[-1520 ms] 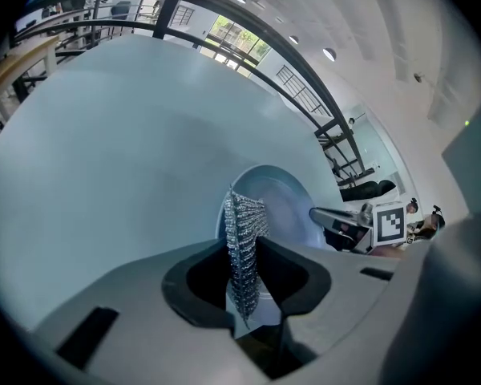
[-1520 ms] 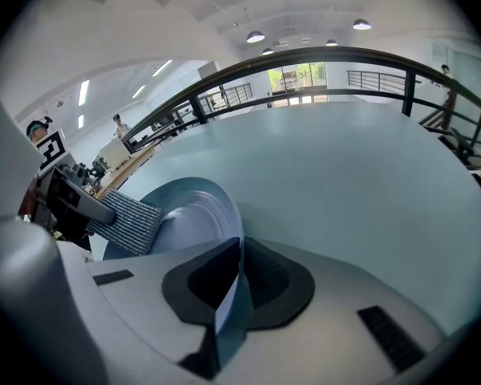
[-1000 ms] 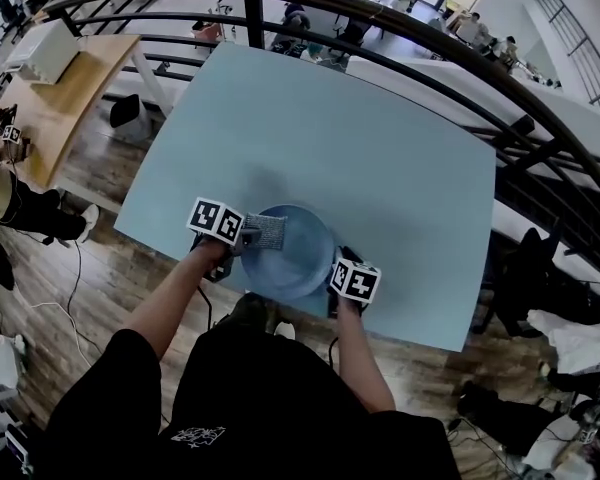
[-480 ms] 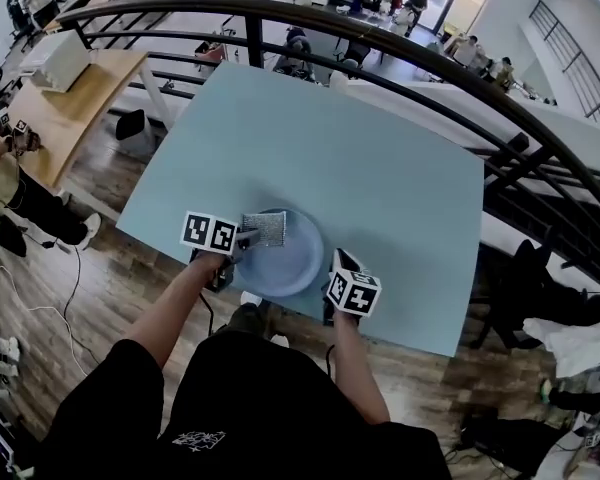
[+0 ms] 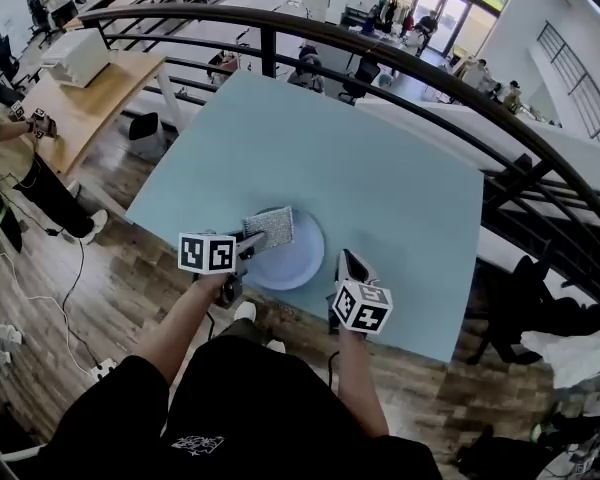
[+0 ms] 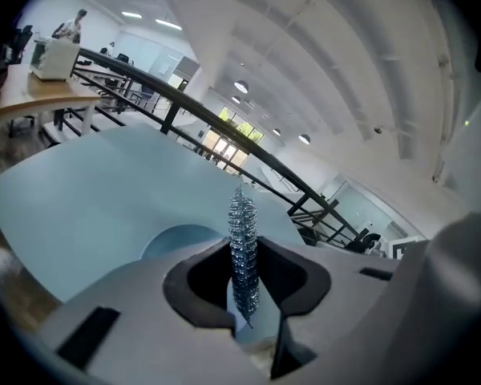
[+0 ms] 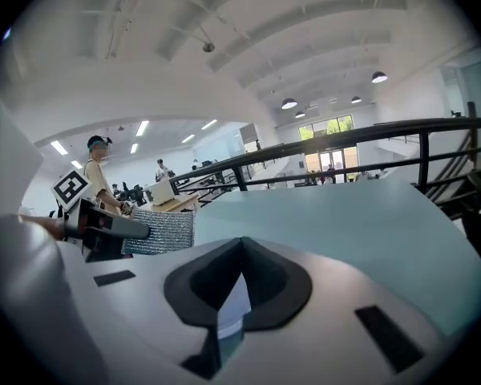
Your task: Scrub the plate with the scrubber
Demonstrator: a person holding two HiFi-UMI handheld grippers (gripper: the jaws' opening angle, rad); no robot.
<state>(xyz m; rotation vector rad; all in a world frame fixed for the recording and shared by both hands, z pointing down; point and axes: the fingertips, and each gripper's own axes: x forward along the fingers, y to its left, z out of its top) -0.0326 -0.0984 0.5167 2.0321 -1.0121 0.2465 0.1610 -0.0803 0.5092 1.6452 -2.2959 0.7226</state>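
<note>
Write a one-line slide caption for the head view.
Left hand-held gripper holds a silver scrubber over the pale blue plate; right hand-held gripper grips its right rim.

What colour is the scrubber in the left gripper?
The scrubber is silvery grey mesh; right gripper view shows it best.

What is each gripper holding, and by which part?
The left gripper pinches the metal mesh scrubber by its near edge. The right gripper pinches the blue plate by its rim, on the person's right.
</note>
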